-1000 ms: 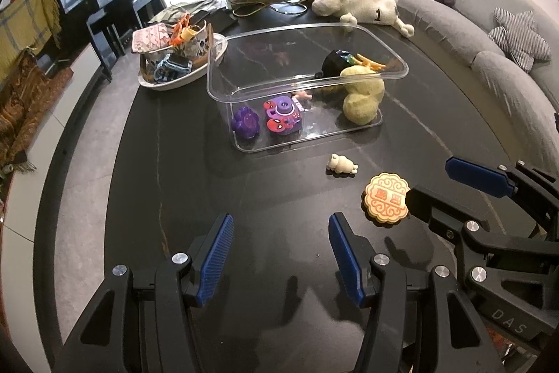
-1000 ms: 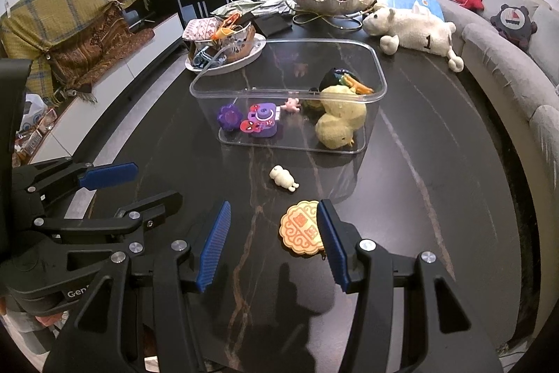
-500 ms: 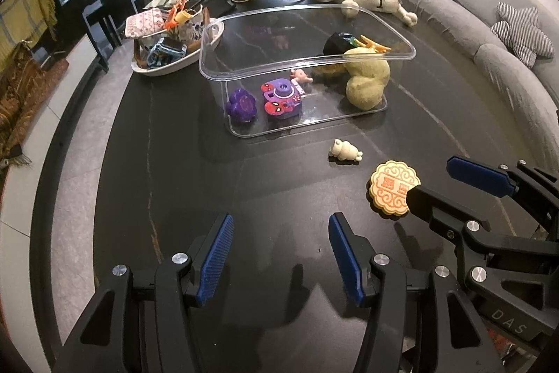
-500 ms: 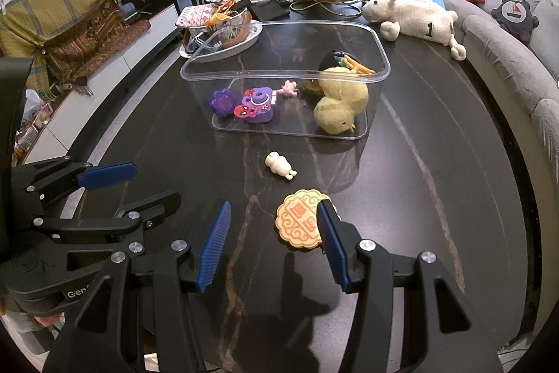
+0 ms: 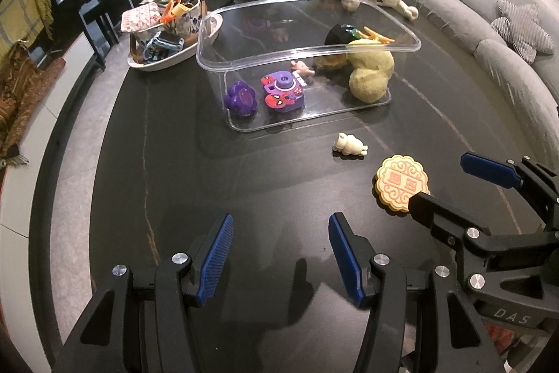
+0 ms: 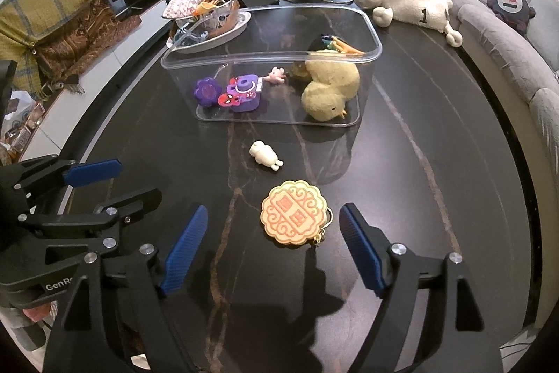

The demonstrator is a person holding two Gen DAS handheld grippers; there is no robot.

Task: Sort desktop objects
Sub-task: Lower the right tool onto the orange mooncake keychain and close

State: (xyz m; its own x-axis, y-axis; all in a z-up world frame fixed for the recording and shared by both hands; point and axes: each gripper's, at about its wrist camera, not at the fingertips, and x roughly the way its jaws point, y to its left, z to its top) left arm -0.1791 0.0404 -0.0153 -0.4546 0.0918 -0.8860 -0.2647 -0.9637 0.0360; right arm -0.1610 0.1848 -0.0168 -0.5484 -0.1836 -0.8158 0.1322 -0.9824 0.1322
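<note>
Right gripper (image 6: 270, 249) jaws wide apart, low over the dark marble table (image 6: 436, 198), its blue pads flanking the near edge of the mooncake-shaped keychain (image 6: 295, 217) without touching it; left gripper (image 5: 279, 256) also spread wide, holding nothing, over bare tabletop. Small cream figurine (image 6: 264, 155) lies on its side between keychain and clear plastic bin (image 6: 363, 58). Bin holds a yellow plush chick (image 6: 328, 91), purple toy camera (image 6: 242, 93), purple flower piece (image 6: 207, 91) and a tiny pink figure (image 6: 277, 74).
</note>
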